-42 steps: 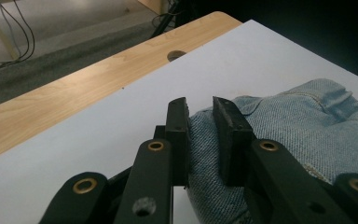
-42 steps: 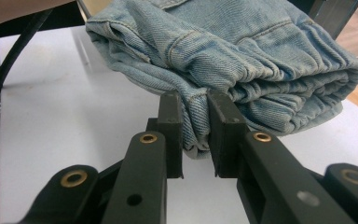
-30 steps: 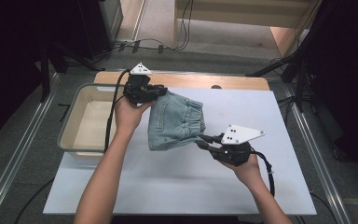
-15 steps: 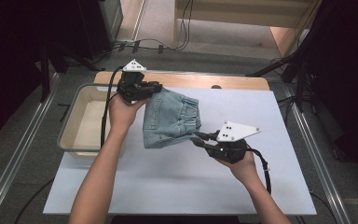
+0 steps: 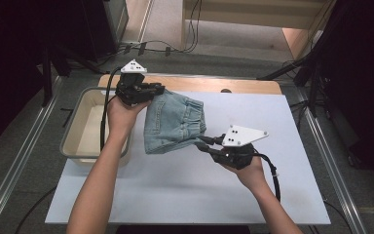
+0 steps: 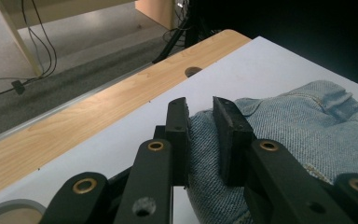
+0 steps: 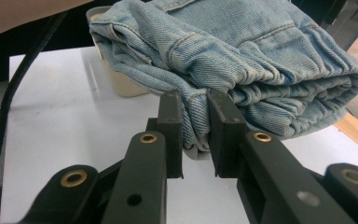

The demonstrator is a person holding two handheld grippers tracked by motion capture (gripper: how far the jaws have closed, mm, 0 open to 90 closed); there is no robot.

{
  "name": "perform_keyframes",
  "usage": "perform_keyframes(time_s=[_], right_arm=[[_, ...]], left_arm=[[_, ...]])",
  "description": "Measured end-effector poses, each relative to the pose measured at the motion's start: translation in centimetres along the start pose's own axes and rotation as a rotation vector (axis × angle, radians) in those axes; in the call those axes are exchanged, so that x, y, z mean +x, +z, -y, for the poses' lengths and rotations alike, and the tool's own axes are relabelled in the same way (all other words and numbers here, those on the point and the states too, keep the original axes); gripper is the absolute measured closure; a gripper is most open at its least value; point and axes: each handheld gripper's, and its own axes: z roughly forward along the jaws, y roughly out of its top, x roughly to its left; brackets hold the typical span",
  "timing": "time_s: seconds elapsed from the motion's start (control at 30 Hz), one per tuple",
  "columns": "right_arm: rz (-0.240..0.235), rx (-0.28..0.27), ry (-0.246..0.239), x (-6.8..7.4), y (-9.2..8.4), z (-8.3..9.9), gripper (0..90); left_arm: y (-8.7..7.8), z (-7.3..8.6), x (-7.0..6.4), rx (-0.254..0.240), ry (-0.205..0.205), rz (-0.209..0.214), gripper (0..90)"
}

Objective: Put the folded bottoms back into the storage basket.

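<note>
A folded pair of light-blue denim shorts point(image 5: 173, 124) hangs above the white table top point(image 5: 185, 190), held at two ends. My left gripper point(image 5: 157, 90) grips its far left corner, jaws shut on a fold of denim point(image 6: 200, 135). My right gripper point(image 5: 200, 141) pinches the near right edge, its jaws closed on the denim hem point(image 7: 193, 126). In the right gripper view the bundled shorts point(image 7: 242, 56) bulge above the jaws.
A beige plastic tub point(image 5: 78, 129) stands at the table's left edge, just beside the shorts. A wooden strip with a round hole point(image 5: 225, 90) runs along the far edge. Cables lie on the floor point(image 5: 175, 46) beyond.
Both grippers have carried the shorts leftward and a little farther from the person, toward the tub. Both grips hold unchanged.
</note>
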Motion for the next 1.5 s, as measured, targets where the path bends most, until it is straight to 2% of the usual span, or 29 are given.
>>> perform_keyframes(time_s=[0.67,1.5], right_arm=[[-0.006,-0.005,-0.012,0.5,1.2,-1.2,74.9],[-0.039,-0.011,-0.038,1.6,3.7,-3.3,75.0]], left_arm=[[-1.6,0.3,1.1,-0.012,0.003,-0.023,78.1],[-4.2,1.1,3.1,-0.039,-0.013,-0.061,78.1]])
